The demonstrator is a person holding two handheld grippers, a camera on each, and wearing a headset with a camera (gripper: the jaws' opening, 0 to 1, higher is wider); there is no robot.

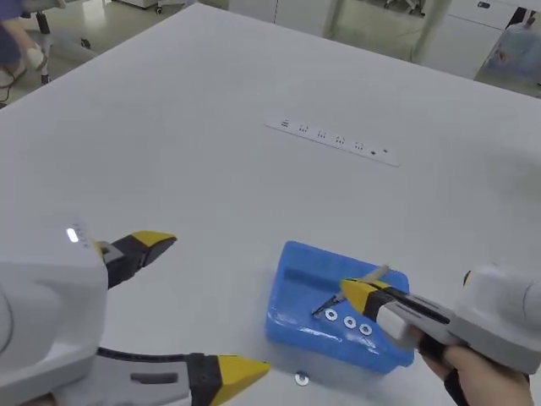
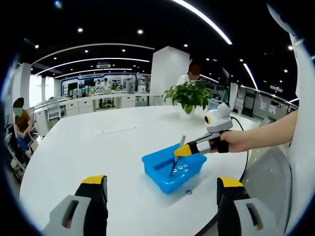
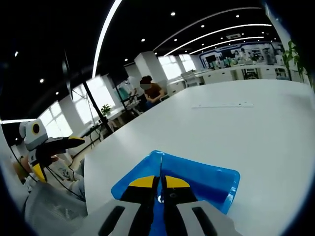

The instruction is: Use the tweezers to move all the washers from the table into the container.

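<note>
While our right gripper pinches the tweezers between jaws drawn almost together, the tweezer tips point down inside the blue container, just beside three washers on its floor. We cannot tell whether the tips hold anything. One more washer lies on the white table just in front of the container's near wall, apart from it and close to the table's near edge. Our left gripper hovers left of the container, jaws spread wide with nothing between them, well apart from the tweezers.

We see the container sitting near the table's front rim, which curves round close beneath it in the left gripper view. Behind and to the left of the container the tabletop runs bare as far as a flush socket strip, then bare again to the far edge, where a potted plant stands. The strip carries small dark marks, too small for us to read
</note>
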